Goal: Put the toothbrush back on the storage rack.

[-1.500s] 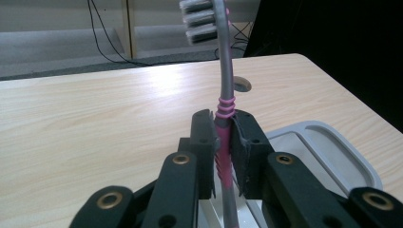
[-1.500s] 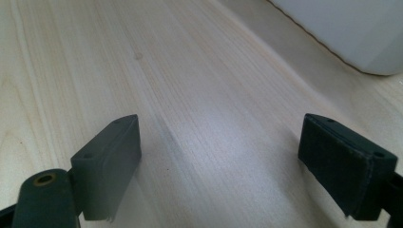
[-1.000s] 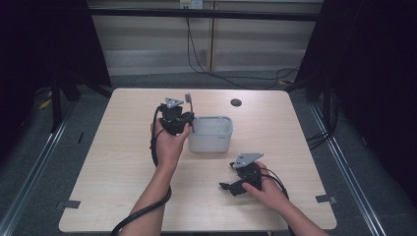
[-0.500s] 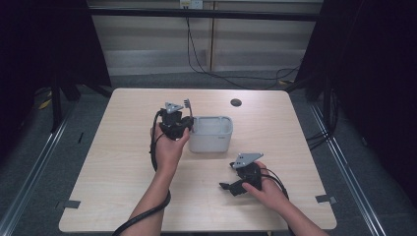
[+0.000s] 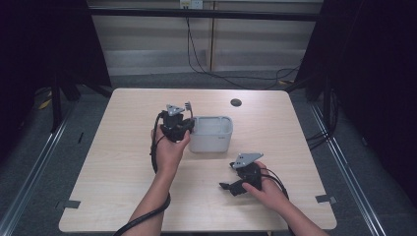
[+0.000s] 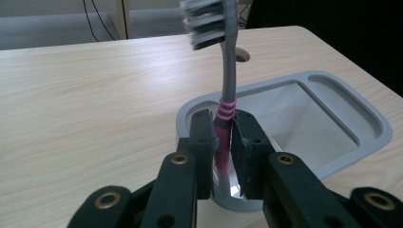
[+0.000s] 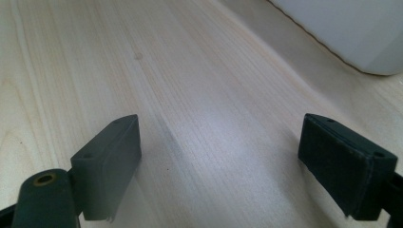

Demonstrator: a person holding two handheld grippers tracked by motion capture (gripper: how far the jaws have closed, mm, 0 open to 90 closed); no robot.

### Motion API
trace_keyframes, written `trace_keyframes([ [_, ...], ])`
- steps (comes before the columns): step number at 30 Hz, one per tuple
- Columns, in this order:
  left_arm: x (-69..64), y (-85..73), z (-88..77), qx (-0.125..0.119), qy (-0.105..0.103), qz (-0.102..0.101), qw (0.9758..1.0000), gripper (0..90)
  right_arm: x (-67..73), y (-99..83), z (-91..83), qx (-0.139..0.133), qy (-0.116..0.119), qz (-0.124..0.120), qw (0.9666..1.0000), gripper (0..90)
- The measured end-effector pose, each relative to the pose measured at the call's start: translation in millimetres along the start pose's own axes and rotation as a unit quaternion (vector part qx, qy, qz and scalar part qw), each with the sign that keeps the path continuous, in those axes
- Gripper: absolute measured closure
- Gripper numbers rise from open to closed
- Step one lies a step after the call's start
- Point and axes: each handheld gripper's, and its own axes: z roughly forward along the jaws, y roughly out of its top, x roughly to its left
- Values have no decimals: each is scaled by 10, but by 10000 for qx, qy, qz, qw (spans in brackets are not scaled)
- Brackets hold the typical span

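My left gripper (image 6: 222,142) is shut on a grey toothbrush (image 6: 227,71) with pink bands on its handle, bristle head up. It hangs at the left rim of a grey rectangular bin (image 6: 332,118). From above, the left gripper (image 5: 183,118) sits beside the bin (image 5: 211,133), and the toothbrush head (image 5: 188,106) rises just over it. My right gripper (image 5: 227,187) rests low on the table near the front right, with the jaws wide open and nothing between them. In its own view the right gripper (image 7: 218,156) faces bare wood, with a corner of the bin (image 7: 351,33) at upper right.
A small dark round grommet (image 5: 236,102) sits in the wooden table (image 5: 118,162) behind the bin. Cables trail from both grippers along the forearms. Dark floor and metal rails surround the table.
The left hand has shifted slightly with the toothbrush held by the bin's left rim. The right hand has stayed where it was.
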Motion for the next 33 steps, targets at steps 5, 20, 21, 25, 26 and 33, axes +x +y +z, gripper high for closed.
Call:
trace_keyframes([
  [5, -13, -8, 10, 20, -1, 20, 10000, 791, 1, 0, 0, 3, 2, 4, 10000, 136],
  [20, -37, -5, 20, 4, -14, 36, 10000, 781, 0, 0, 0, 1, 0, -1, 10000, 136],
  [21, -38, -1, 18, 7, -13, 46, 10000, 780, 0, 0, 0, 2, 0, 0, 10000, 136],
  [25, -47, 12, 13, -13, -17, 54, 10000, 777, 0, 0, 0, 2, -1, -2, 10000, 136],
  [26, -49, 14, 12, -16, -11, 69, 10000, 772, 0, 0, 0, 1, -1, -1, 10000, 136],
  [33, -37, 23, -4, -47, -17, 56, 10000, 757, 0, 0, 0, 0, -1, -2, 10000, 136],
])
